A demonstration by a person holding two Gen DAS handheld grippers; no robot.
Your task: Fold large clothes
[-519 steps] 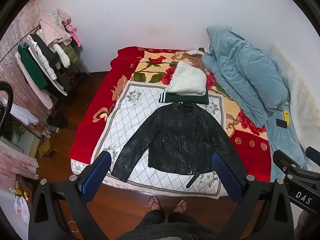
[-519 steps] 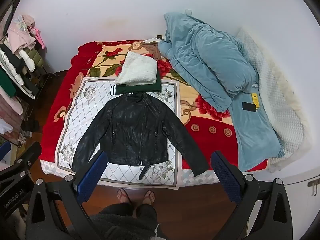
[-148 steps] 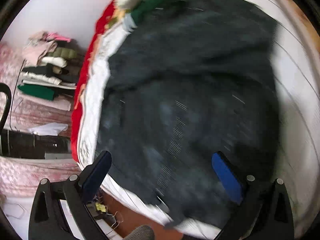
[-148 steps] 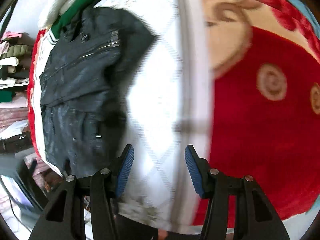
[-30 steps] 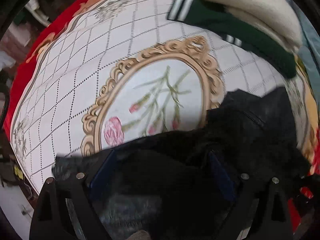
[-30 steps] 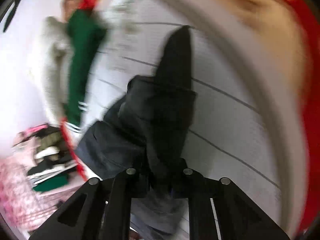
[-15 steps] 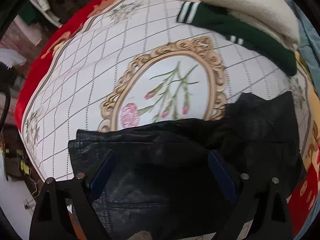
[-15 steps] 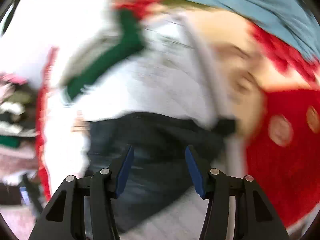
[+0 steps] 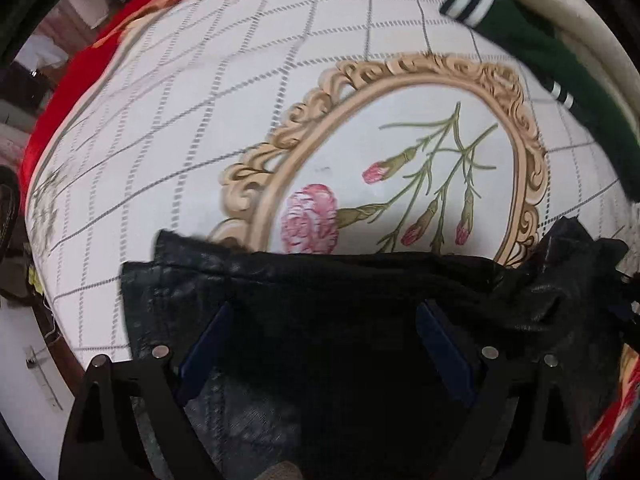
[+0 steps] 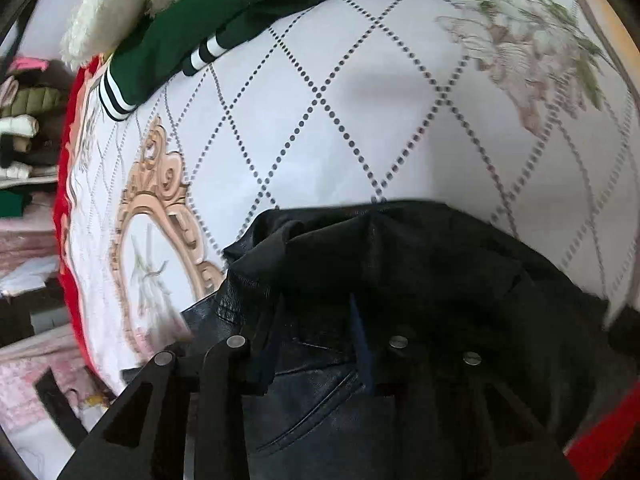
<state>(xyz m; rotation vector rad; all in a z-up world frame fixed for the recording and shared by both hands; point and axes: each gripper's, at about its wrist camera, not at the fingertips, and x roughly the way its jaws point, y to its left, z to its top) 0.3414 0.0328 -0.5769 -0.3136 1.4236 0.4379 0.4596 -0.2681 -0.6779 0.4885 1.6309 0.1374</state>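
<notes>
The black leather jacket (image 9: 320,296) lies folded in a heap on the white quilted blanket (image 9: 240,92) on the bed, at the near edge. My left gripper (image 9: 324,336) hangs wide open right over the jacket, its blue pads apart and holding nothing. In the right wrist view the jacket (image 10: 400,264) fills the lower half. My right gripper (image 10: 316,336) is low over it with its pads partly apart; jacket leather lies between them, but I cannot tell if they grip it.
A folded green garment with white stripes (image 10: 224,28) and a cream fleece (image 10: 112,8) on top of it lie at the far end of the blanket. A clothes rack (image 10: 28,120) stands left of the bed. The red bedspread (image 9: 68,76) borders the blanket.
The folded jacket has been set down on the blanket. My left gripper has moved closer over it. My right gripper has swung down onto the jacket and its jaws stand narrower than half a second ago.
</notes>
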